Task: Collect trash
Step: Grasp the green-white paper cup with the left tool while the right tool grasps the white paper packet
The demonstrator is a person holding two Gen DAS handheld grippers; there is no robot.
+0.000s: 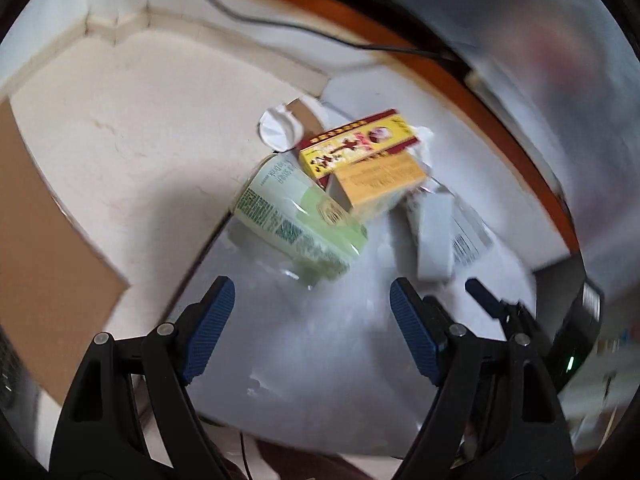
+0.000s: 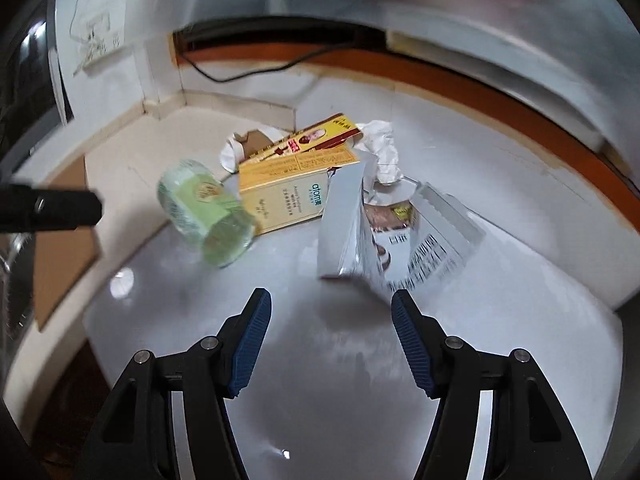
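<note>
Trash lies in a loose heap on a glossy white surface (image 2: 340, 380), near the middle of both views. A green-labelled clear plastic bottle (image 2: 206, 212) lies on its side at the left of the heap, one end toward the camera in the right wrist view. Just right of it and touching it sits a yellow and red carton (image 1: 360, 148), tilted, resting on a tan box (image 2: 280, 196) with printing on its side. Behind them, toward the upper middle of the frame, a crumpled white paper (image 2: 380, 148) and a bit of torn cardboard (image 1: 302, 114) are wedged against the pile. At the right of the heap a silver foil packet (image 2: 400, 236) with a barcode stands open and crumpled.

The left tongs (image 1: 312, 332) hang at the bottom of their view with the blue pads wide apart and nothing between them, just short of the bottle. The right tongs (image 2: 330, 338) are also spread and empty, their right tip near the foil packet's lower edge. A black cable (image 2: 248, 74) runs along the far edge at the top, and a brown board (image 1: 44, 240) lies at the left.
</note>
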